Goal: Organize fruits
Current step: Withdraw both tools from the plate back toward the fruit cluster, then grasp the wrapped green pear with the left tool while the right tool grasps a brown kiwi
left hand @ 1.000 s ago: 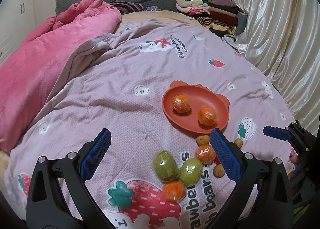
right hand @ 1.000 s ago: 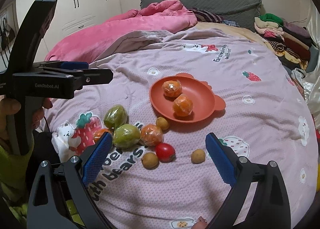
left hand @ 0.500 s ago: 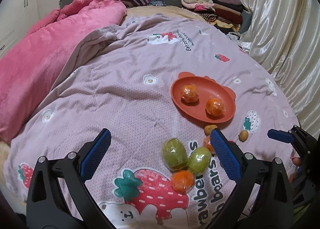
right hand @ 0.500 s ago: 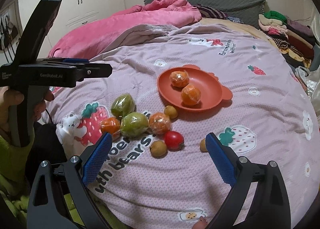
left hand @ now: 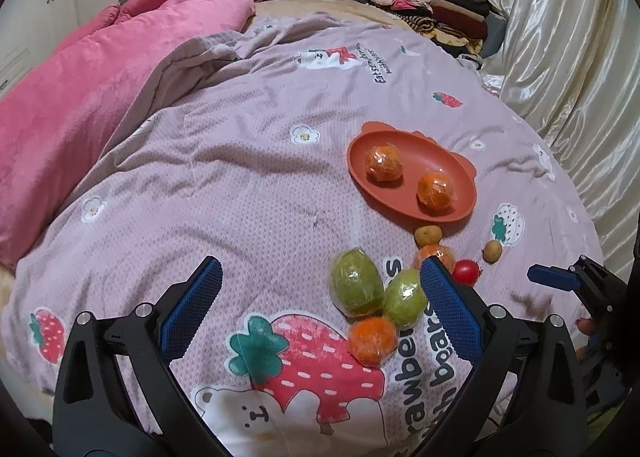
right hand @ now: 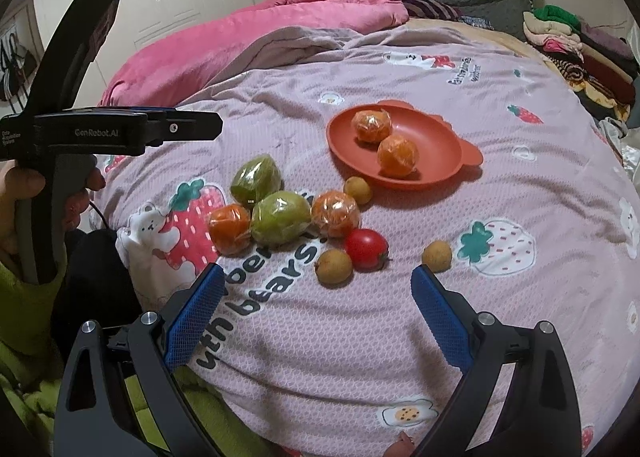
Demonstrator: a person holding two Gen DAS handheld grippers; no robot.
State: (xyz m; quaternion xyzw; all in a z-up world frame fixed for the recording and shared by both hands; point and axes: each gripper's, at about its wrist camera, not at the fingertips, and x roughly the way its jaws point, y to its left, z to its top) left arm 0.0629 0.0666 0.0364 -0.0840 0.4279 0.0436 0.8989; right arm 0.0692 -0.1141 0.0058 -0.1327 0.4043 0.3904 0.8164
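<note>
Both the left gripper [left hand: 320, 309] and right gripper [right hand: 316, 313] were held apart, empty; loose wrapped fruit [right hand: 280, 217] near the quilt's [right hand: 520, 185] near edge could be nudged off.

From my remote seat, the quilt [right hand: 360, 337] looked like matt woven cloth with a fine dimpled weave. The pink blanket [left hand: 80, 105] at upper left seemed plush and fuzzy. The plate [right hand: 436, 137] looked like smooth, matt plastic. The oranges [right hand: 398, 156] and green fruits [right hand: 280, 217] wore glossy, crinkled clear wrap, while the tomato [right hand: 366, 248] shone bare. The curtain [left hand: 568, 49] on the right had a satin sheen. My gripper pads [right hand: 192, 317] were rough, blue and textured, on matt black plastic arms with shiny metal screws.
</note>
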